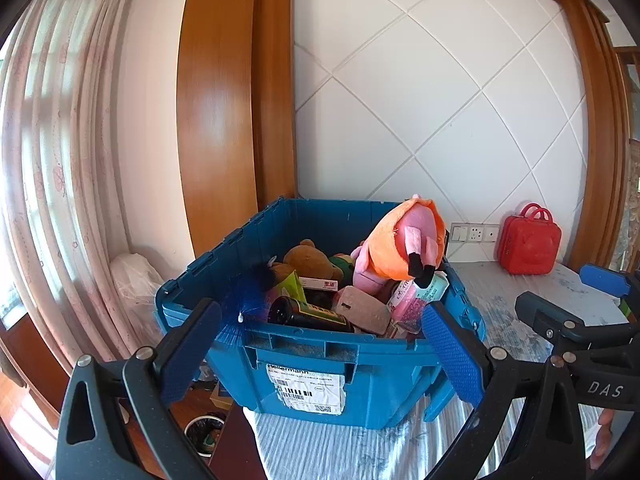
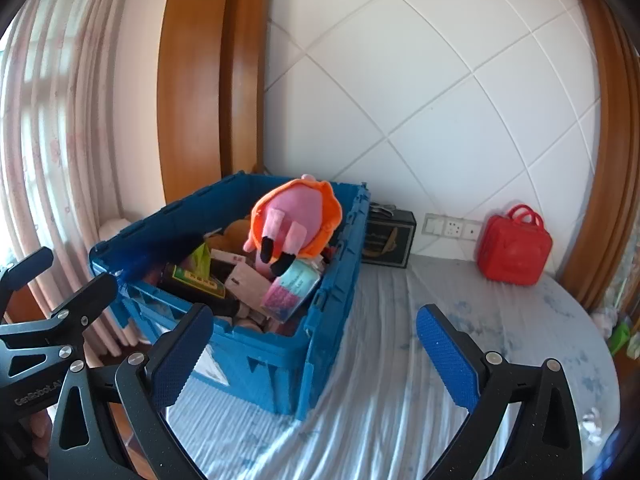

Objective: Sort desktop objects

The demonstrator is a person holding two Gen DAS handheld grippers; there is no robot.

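Two claws hang over the cloth-covered surface (image 2: 400,360), both spread wide with nothing between their blue pads. The left claw (image 1: 324,344) frames the near wall of the blue crate (image 1: 360,384), which stands at the surface's left end against the wooden frame. The right claw (image 2: 316,356) is just beside the crate's near right corner, over bare cloth.

Inside the crate lies a heap of things: a pink and orange plush (image 1: 404,240) on top, leaning toward the right wall; a brown teddy (image 1: 310,258) behind; a dark bottle (image 1: 308,314) lying on its side near the front; a pink packet (image 1: 408,300) at the right. A red case (image 2: 514,246) stands well apart, against the tiled wall, and a black box (image 2: 386,240) stands just beside the crate's far right side.
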